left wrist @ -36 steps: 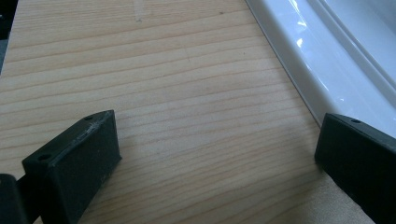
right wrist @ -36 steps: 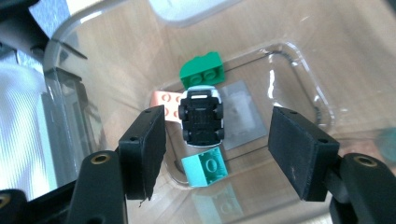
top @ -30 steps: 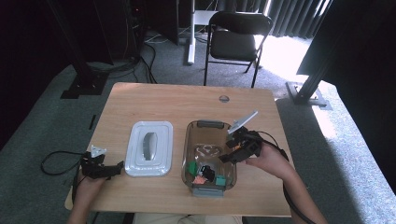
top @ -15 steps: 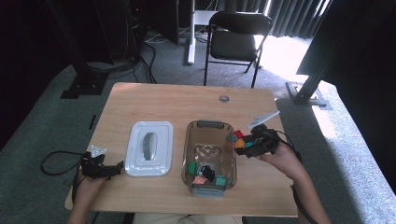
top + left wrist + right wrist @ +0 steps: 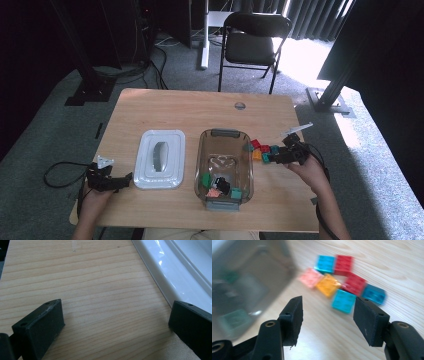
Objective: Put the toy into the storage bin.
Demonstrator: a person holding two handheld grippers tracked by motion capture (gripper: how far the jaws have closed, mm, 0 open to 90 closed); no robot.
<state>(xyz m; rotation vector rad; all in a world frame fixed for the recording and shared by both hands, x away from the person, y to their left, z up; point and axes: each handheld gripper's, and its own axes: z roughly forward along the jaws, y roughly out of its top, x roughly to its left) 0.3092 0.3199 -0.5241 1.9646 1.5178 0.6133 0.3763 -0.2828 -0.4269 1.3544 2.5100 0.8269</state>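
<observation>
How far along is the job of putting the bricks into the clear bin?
Done: a few bricks already lie in the clear bin. In hand: the right gripper, holding nothing, its jaws just closing, is at the loose bricks beside the bin. Left: about seven loose bricks and the white lid, off, by the open left gripper.

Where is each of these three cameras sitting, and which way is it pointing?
High view: above the person's side, looking down on the wooden table; forearms, both hands show.
Left gripper view: on the left gripper, facing bare wood and the white plastic lid; open jaws.
Right gripper view: on the right gripper, facing coloured toy bricks; jaws just closing, nothing between.
Shared: bricks, clear plastic bin.
</observation>
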